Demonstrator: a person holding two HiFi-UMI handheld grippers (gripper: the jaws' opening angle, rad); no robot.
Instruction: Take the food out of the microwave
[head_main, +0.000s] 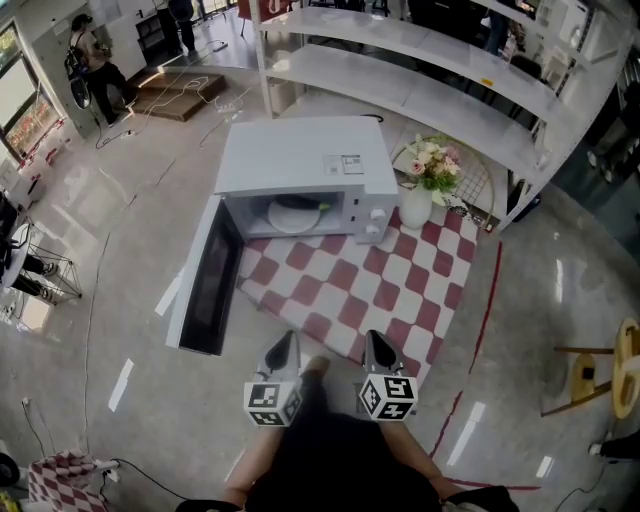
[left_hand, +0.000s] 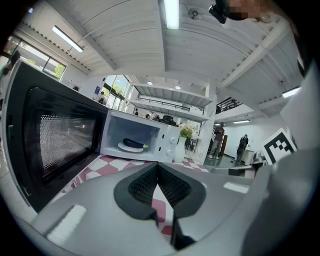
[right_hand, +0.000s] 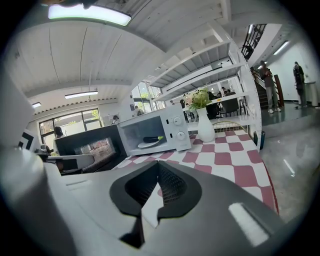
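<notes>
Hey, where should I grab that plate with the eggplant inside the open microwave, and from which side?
Probably the bare near rim of the plate, pinched top and bottom, coming straight in through the open front. The eggplant lies across it farther back, and the door is swung out left.

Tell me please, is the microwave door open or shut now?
Open. The door is swung out beside the microwave, and the plate inside is plainly visible.
</notes>
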